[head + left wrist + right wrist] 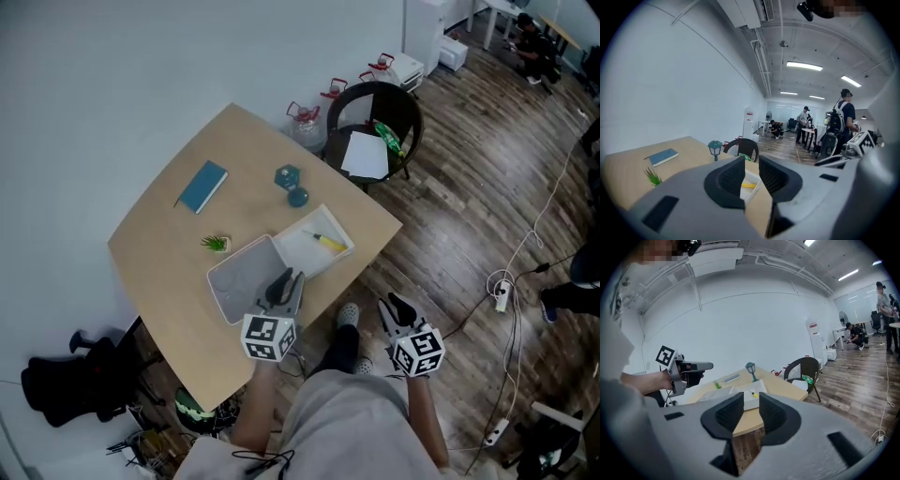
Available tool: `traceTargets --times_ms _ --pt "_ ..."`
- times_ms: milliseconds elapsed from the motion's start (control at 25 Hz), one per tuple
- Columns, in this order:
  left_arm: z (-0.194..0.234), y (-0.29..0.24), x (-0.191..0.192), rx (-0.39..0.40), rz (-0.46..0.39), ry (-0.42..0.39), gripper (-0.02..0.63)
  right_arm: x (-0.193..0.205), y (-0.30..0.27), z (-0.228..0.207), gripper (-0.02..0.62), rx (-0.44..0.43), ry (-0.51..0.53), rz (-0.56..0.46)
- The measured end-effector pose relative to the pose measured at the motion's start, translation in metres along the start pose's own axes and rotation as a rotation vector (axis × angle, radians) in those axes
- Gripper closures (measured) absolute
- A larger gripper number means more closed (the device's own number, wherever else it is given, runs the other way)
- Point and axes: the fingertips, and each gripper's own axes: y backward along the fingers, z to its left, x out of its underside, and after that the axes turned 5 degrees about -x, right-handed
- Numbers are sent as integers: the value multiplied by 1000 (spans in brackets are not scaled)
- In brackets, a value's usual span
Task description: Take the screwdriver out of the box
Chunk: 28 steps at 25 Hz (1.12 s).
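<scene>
Pale wooden table [169, 244] against a white wall carries the open white box [302, 251], its lid [234, 281] folded back beside it. Inside the box lies the yellow-handled screwdriver [329, 243], untouched (so we judge none of the job done yet). Our left gripper [291, 278] hovers at the box's near corner, jaws apart and empty. Our right gripper [392, 306], also gaping and empty, hangs off the table, short of the box. Reaching in, gripping and lifting all remain.
</scene>
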Motion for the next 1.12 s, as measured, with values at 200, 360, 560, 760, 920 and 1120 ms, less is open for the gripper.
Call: traceTargets --times_ms 200,360,560,760,920,1120 --pt "25 -35 -20 80 45 -106 518 -16 -33 -13 492 -13 -12 3" --pt "38 -62 -34 148 65 -144 517 -31 -57 -21 492 -25 -13 1" --pt "38 -105 -40 321 126 -234 517 -43 -82 -29 492 -23 -37 -5" --pt "33 -142 -22 470 198 -346 517 -47 -103 -34 492 -9 -33 14" --pt "28 -164 2 569 263 -407 518 -46 -119 -41 489 6 -61 24" --pt "27 -184 32 668 325 -419 517 -38 -134 -47 489 41 -89 36"
